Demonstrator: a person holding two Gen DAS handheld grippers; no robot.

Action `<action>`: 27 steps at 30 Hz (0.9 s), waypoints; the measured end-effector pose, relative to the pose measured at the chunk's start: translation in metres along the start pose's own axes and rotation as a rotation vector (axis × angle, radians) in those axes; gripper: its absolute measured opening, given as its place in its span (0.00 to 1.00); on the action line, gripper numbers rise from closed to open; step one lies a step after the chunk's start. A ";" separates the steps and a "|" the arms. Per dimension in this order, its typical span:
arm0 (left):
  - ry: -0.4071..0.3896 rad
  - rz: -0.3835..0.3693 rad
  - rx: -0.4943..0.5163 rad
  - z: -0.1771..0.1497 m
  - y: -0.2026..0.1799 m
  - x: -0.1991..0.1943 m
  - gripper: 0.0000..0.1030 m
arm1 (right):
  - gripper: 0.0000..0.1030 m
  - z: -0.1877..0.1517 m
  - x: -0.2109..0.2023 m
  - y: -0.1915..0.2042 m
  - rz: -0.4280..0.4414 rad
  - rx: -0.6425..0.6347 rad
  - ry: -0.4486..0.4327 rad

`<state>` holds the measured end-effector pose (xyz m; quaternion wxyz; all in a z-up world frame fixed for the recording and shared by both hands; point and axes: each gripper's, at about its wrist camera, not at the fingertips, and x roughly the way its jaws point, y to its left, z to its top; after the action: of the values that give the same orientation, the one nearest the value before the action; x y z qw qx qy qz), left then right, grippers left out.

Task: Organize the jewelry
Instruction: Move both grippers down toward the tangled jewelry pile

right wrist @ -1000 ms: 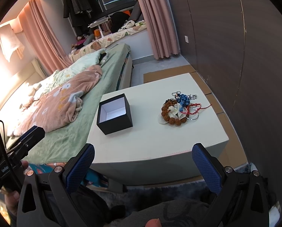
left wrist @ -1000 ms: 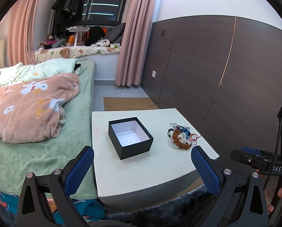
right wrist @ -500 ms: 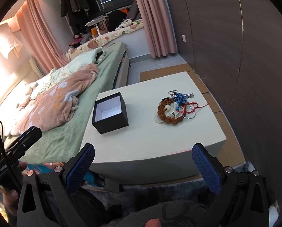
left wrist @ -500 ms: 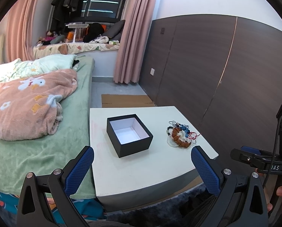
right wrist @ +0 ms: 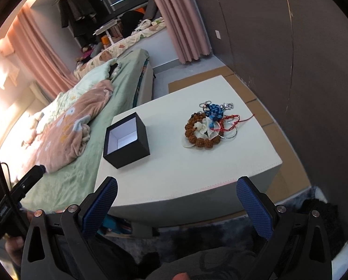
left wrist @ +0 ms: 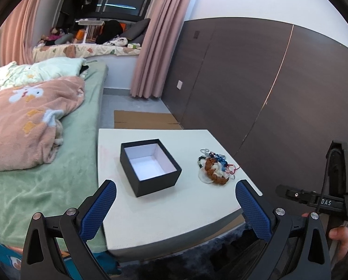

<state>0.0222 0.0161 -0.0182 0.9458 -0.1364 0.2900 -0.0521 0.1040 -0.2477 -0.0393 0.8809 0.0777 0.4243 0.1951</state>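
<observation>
On the left lay a bed (left wrist: pixel 64 163) with a pink blanket (left wrist: pixel 26 121). Beside it stood a white worktop (left wrist: pixel 174 200). Your left gripper (left wrist: pixel 175 206) hovered short of its near edge, jaws spread wide and holding nothing. An open, empty black box (left wrist: pixel 150 170) sat left of centre on the worktop. To its right, apart from the box, lay the jewelry pile (right wrist: pixel 211 124): a brown bead bracelet (right wrist: pixel 198 137), a blue knotted piece, red cord and thin rings, all overlapping. Your right gripper (right wrist: pixel 176 206) also hung back, jaws wide and empty. Because the pieces looked tangled, lifting one could likely drag the others off the worktop's right edge.
</observation>
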 end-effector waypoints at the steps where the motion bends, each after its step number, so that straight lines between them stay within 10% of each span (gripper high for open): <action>1: 0.000 -0.003 0.007 0.002 -0.003 0.004 0.99 | 0.99 0.002 0.003 -0.004 0.006 0.014 0.005; 6: 0.006 -0.067 0.001 0.013 -0.010 0.022 0.99 | 0.85 0.011 0.014 -0.024 -0.001 0.079 0.014; 27: 0.032 -0.002 0.145 0.088 -0.054 0.112 0.99 | 0.85 0.118 0.048 -0.076 -0.140 0.334 0.006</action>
<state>0.1626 -0.0359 0.0075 0.9484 -0.0667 0.3006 -0.0762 0.2437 -0.2940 -0.0229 0.8658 0.1927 0.4578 0.0601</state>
